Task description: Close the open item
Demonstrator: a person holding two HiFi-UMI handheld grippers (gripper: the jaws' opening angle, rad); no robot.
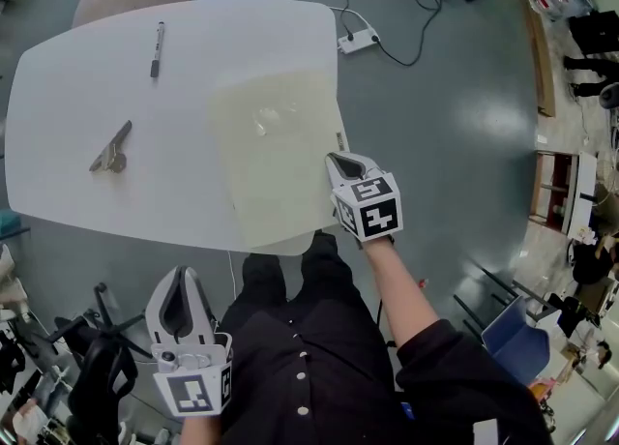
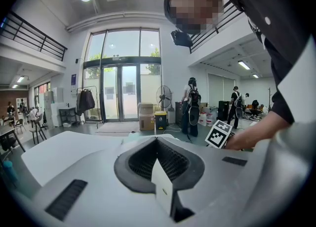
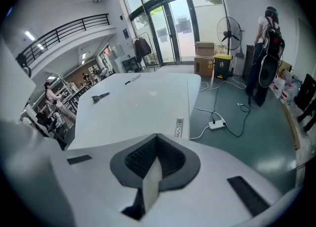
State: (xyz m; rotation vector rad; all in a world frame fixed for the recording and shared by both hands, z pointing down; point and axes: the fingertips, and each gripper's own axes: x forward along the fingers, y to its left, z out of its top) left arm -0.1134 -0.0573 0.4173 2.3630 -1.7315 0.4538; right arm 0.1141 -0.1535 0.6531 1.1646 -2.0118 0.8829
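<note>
Head view with both gripper views: a clear plastic bag [image 1: 276, 153], judged to be the open item, is lying flat on the white desk [image 1: 58, 143] along its right edge, with its near end reaching the desk's near edge. The right hand-held gripper [image 1: 336, 157] is pointing down at the bag's right border near the desk's near right corner. Its jaws are standing clenched together, tip to tip, in the right gripper view [image 3: 157, 135]. Whether the thin film is being pinched between them cannot be told. A small printed strip [image 3: 178, 127] on the bag's border is showing just beyond and to the right of the tips. The left hand-held gripper [image 1: 180, 274] is hanging off the desk, below its near edge and close to the person's body. Its jaws are also standing clenched, with nothing between them [image 2: 157, 139]. A pen [image 1: 156, 49] is lying near the far edge and a small metal tool [image 1: 111, 149] toward the left edge, both well apart from the bag and from either gripper. As a judgement, the closing is only starting. The right gripper is set at one end of the bag's border, no view is showing the mouth sealed, and most of that border's length is left to be pressed shut.
</note>
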